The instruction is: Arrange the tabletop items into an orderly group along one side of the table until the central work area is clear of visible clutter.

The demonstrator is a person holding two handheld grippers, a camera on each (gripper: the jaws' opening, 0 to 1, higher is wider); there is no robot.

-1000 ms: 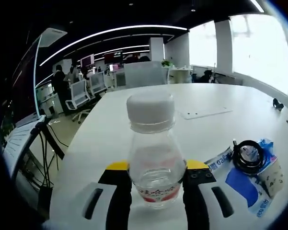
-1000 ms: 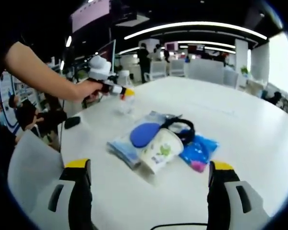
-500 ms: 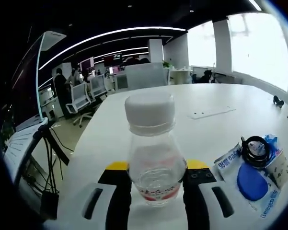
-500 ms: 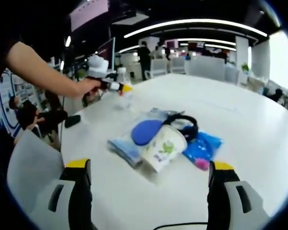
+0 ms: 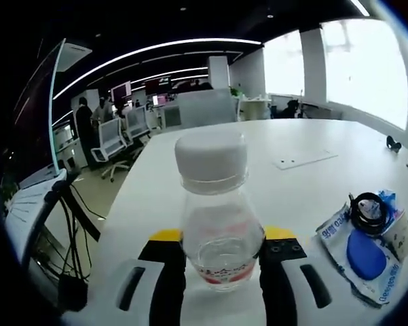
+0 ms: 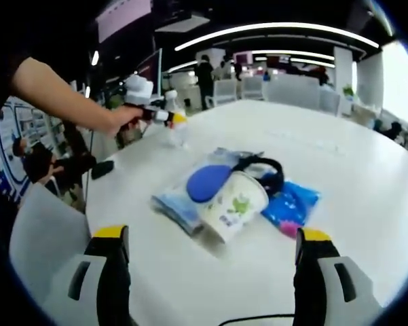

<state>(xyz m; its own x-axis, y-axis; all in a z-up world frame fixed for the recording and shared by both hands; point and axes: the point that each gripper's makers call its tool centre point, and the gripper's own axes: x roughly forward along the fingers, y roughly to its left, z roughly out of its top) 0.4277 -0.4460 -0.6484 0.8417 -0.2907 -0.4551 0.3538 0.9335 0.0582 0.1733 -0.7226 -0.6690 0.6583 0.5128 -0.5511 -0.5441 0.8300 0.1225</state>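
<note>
Left gripper view: bottle (image 5: 218,217) upright, clamped between jaws; right jaws wide.

Black gripper (image 5: 221,261) jaws, yellow tips, white housings

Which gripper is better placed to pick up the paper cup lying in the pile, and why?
The right gripper: its jaws stand wide open, facing the paper cup just ahead. The left gripper is shut on the bottle, off near the table's edge.
</note>
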